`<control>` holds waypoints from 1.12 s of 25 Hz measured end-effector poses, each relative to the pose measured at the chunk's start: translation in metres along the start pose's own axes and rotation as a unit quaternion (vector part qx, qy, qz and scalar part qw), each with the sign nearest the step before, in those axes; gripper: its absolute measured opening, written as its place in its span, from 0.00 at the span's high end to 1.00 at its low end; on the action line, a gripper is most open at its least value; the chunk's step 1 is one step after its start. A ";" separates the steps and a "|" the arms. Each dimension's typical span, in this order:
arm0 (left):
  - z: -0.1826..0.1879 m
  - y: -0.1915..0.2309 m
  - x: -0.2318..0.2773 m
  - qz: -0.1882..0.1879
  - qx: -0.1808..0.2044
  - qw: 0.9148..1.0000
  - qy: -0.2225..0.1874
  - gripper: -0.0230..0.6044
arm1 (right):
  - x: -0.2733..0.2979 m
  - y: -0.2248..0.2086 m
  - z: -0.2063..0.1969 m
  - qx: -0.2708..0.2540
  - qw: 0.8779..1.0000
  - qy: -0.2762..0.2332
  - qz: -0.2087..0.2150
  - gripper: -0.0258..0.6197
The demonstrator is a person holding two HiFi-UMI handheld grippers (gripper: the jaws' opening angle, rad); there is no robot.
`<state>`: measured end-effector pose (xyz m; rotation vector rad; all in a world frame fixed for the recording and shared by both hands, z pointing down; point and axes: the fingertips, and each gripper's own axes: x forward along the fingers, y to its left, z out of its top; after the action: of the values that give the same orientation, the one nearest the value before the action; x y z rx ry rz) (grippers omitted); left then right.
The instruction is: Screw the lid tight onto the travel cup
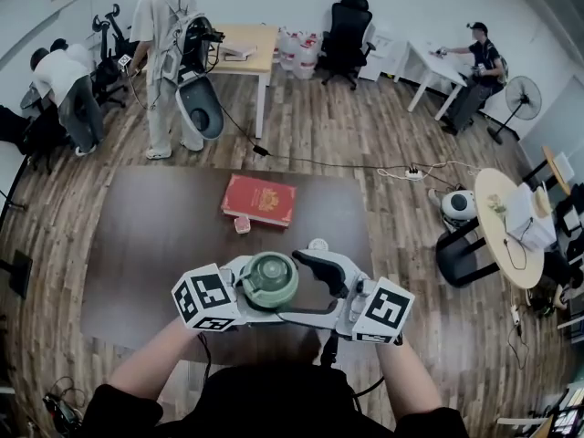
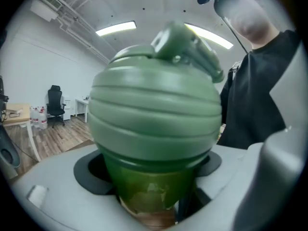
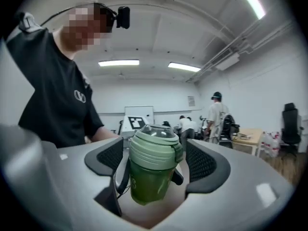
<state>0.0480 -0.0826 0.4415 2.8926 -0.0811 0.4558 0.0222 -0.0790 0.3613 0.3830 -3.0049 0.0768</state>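
Now, travel cup (image 1: 268, 282): held clear of the dark counter (image 1: 155, 245), above its near part, between the two grippers.
Lid (image 3: 155, 147): pale green and ribbed, seated on the darker green body; whether it is fully threaded cannot be told.
Left tongs (image 2: 153, 191): pinched on the cup's body below the lid, with the pads pressed to either side.
Right tongs (image 3: 155, 163): spread to either side of the lid, with a narrow gap left at each ribbed pad; nothing is gripped.
Risk, slip: if the lid is closed on too lightly, the pads may skate over the ribs and the lid would be left loose.
Risk, spin: the smooth body could be turned within the left tongs once torque is applied, so no tightening would be gained.
Risk, cross-thread: were the lid tilted by an off-centre squeeze, the thread could be jammed.
Risk, drop: the cup is carried in the air by one grip only; a loosened hold would let it fall to the counter near the red book (image 1: 258, 200).
Hidden: the thread seam is masked by the lid's skirt; the cup's base is cut off in the left gripper view; the small item beside the book is too small to be named.
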 end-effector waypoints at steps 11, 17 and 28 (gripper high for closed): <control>-0.011 0.001 -0.002 0.013 0.002 1.000 0.011 0.29 | 0.022 -0.001 -0.007 0.035 0.999 0.001 0.028 0.35; -0.024 0.037 -0.005 0.109 -0.011 0.994 0.022 0.30 | 0.037 -0.024 -0.025 0.091 0.959 0.032 -0.267 0.36; -0.020 0.040 -0.003 0.111 -0.017 0.994 0.008 0.29 | 0.031 -0.018 -0.017 0.083 0.969 0.003 -0.232 0.35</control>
<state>0.0354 -0.1169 0.4667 2.8582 -0.4060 0.5081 -0.0014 -0.1030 0.3822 1.0826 -2.8222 0.2851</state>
